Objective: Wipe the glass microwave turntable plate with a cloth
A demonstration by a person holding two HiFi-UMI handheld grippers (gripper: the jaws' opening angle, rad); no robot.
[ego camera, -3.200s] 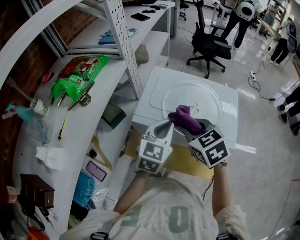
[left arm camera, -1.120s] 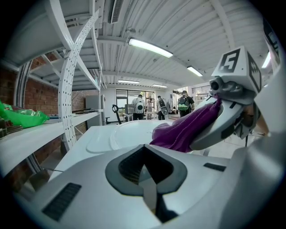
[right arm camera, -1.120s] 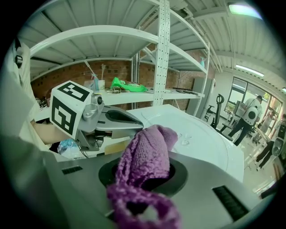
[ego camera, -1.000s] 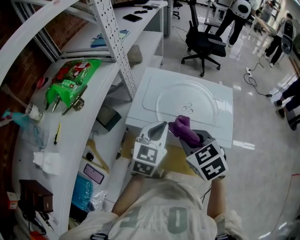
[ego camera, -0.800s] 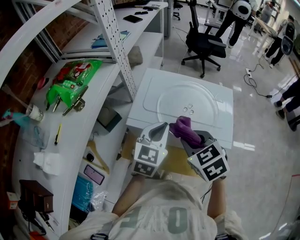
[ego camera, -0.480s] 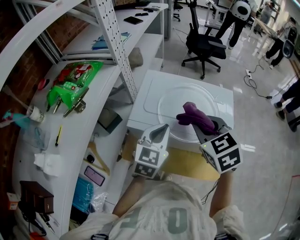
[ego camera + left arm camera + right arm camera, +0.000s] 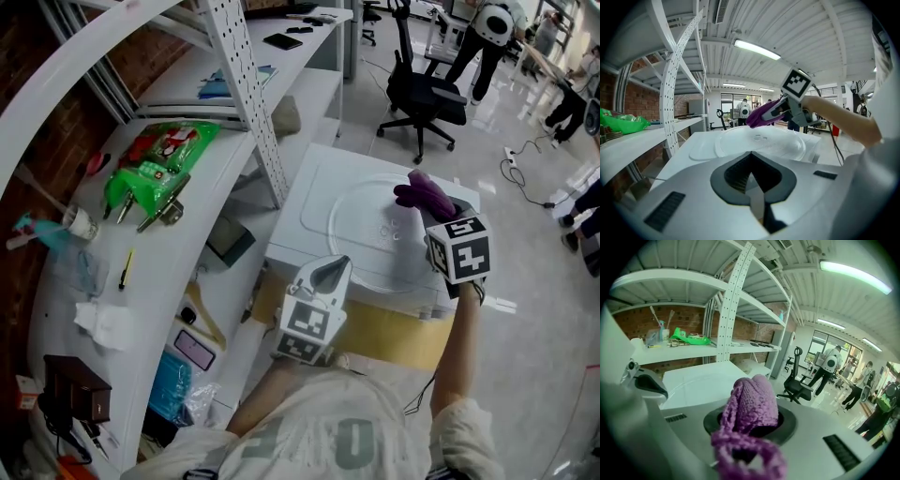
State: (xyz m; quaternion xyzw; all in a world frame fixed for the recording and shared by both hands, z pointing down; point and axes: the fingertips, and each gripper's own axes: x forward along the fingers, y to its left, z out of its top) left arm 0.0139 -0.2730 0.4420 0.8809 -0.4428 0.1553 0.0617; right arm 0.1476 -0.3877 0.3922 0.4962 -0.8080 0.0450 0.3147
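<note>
Head view shows the glass plate (image 7: 375, 239) lying flat on a white box top (image 7: 309, 197), just ahead of my left tongs (image 7: 332, 270) and under my right tongs (image 7: 433, 202). My right tongs pinch the purple cloth (image 7: 422, 192) over the plate's far edge, apparently off the glass. My left tongs are pressed together on nothing, short of the near rim. A green bag (image 7: 155, 159) lies on the shelf (image 7: 178, 246) well to their left.
</note>
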